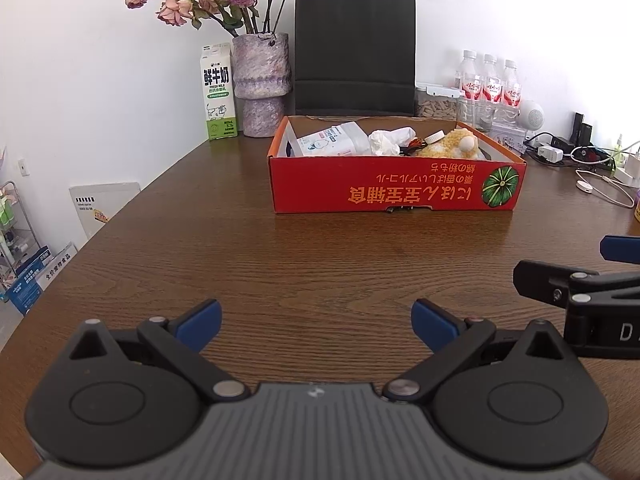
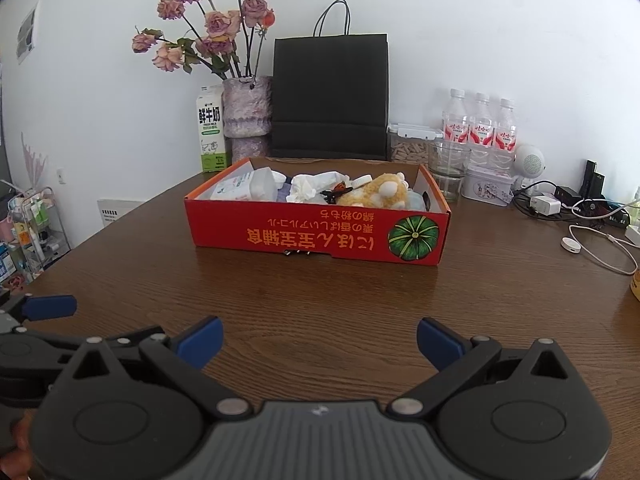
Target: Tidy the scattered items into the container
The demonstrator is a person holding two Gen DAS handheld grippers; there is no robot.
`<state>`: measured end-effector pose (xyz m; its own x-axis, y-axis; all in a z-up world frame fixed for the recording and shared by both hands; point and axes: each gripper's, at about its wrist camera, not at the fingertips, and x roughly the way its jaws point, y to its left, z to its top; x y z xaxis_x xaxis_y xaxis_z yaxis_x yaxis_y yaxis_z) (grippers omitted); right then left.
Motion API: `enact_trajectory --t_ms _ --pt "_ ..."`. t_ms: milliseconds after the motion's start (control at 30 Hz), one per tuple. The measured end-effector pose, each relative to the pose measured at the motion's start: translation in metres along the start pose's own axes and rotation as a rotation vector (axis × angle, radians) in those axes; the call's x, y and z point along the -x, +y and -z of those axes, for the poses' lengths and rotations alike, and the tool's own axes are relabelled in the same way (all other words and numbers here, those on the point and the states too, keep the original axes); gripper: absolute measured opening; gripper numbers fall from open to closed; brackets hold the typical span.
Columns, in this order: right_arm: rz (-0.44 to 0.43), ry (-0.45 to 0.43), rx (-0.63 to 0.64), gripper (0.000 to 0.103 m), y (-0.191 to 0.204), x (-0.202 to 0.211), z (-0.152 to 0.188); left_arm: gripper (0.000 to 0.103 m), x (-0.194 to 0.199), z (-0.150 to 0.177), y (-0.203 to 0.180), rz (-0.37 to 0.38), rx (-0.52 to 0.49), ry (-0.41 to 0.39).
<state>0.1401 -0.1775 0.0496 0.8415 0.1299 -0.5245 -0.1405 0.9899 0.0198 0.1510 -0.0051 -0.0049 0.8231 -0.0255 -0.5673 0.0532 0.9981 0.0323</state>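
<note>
A red cardboard box [image 1: 396, 184] stands at the middle of the brown table; it also shows in the right wrist view [image 2: 316, 236]. Inside lie a white wipes pack [image 1: 332, 142], crumpled tissue [image 1: 390, 140], a yellow plush toy [image 1: 452, 146], a dark hair clip [image 2: 336, 194] and a white cap [image 2: 362, 181]. My left gripper [image 1: 316, 326] is open and empty, low over the table in front of the box. My right gripper [image 2: 320, 344] is open and empty, beside the left one, which shows at the left edge of the right wrist view [image 2: 48, 306].
Behind the box stand a milk carton [image 1: 218, 92], a vase of dried roses [image 1: 262, 80], a black paper bag [image 1: 354, 54], a jar, a glass, three water bottles [image 1: 488, 80] and a tin. Chargers and cables [image 2: 588, 216] lie at the right. Shelves stand left of the table.
</note>
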Motion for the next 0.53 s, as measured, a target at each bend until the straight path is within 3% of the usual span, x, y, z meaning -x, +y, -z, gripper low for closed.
enact_trajectory --t_ms 533 --pt "0.000 -0.001 0.000 0.103 -0.0025 0.0015 -0.0002 0.103 0.0013 -0.0012 -0.0010 -0.002 0.006 -0.009"
